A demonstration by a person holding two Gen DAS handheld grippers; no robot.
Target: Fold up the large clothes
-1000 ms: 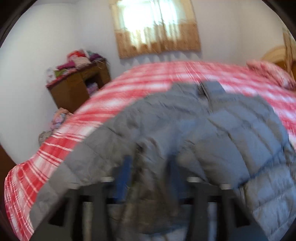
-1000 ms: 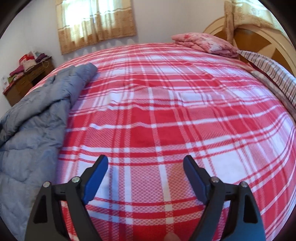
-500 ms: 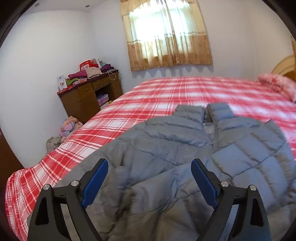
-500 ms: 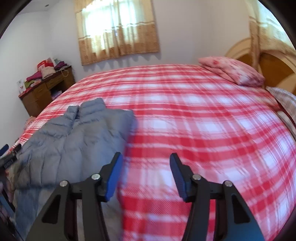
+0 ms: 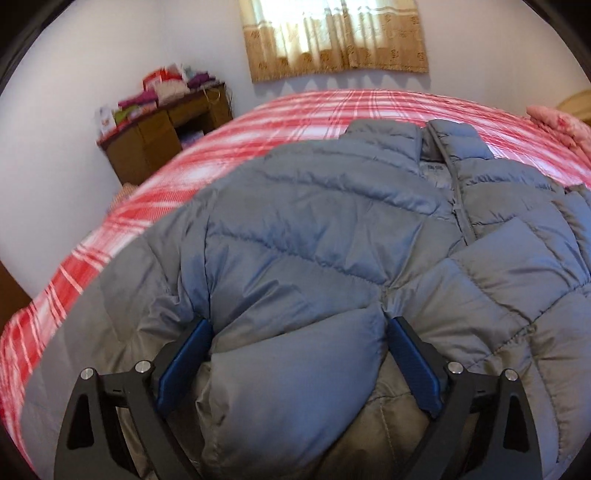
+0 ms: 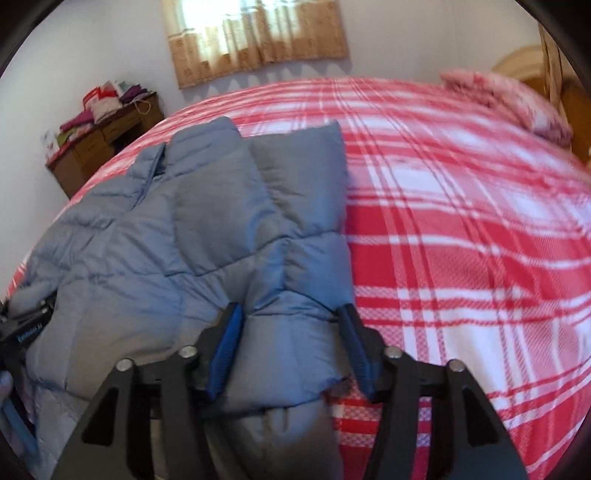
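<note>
A grey quilted puffer jacket (image 5: 332,229) lies on the red plaid bed, collar toward the window, zipper up. My left gripper (image 5: 299,332) is open, its blue pads either side of a puffy fold at the jacket's near hem. In the right wrist view the jacket (image 6: 192,229) fills the left half, with one side folded over. My right gripper (image 6: 291,317) is open, its pads straddling the near right edge of the jacket. Fabric sits between both pairs of pads without being pinched. The left gripper's body (image 6: 26,328) shows at the left edge of the right wrist view.
The red and white plaid bedspread (image 6: 461,229) spreads to the right of the jacket. A pink pillow (image 6: 509,99) and wooden headboard are at the far right. A wooden dresser (image 5: 162,136) piled with clothes stands by the wall at left, under a curtained window (image 5: 332,33).
Both grippers have moved down and forward onto the jacket's near hem. The right gripper swung left from the bare bedspread to the jacket's right edge. The left gripper let go of the fabric and opened.
</note>
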